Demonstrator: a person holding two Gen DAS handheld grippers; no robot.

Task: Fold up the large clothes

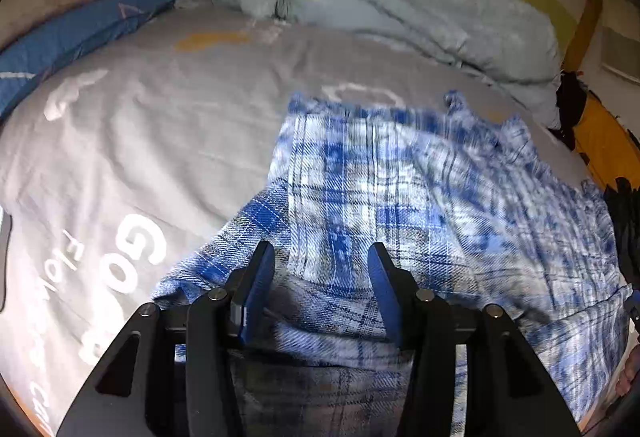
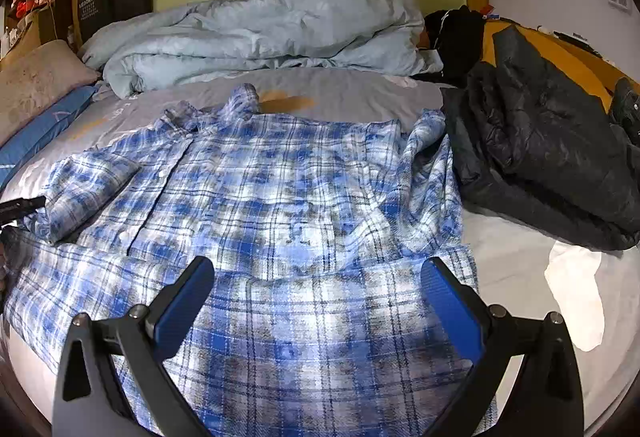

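Shirt (image 2: 256, 197): plaid, spread front-up on bed (image 2: 360, 97), one sleeve folded in, likely staged for folding.
Left gripper (image 1: 320, 265): jaws apart above shirt edge, holding nothing.
Right gripper (image 2: 316, 297): wide apart over hem.
Jacket (image 2: 540, 141): beside shirt.

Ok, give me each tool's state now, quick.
Left tool: open, above the plaid shirt, holding nothing.
Right tool: wide open, empty.
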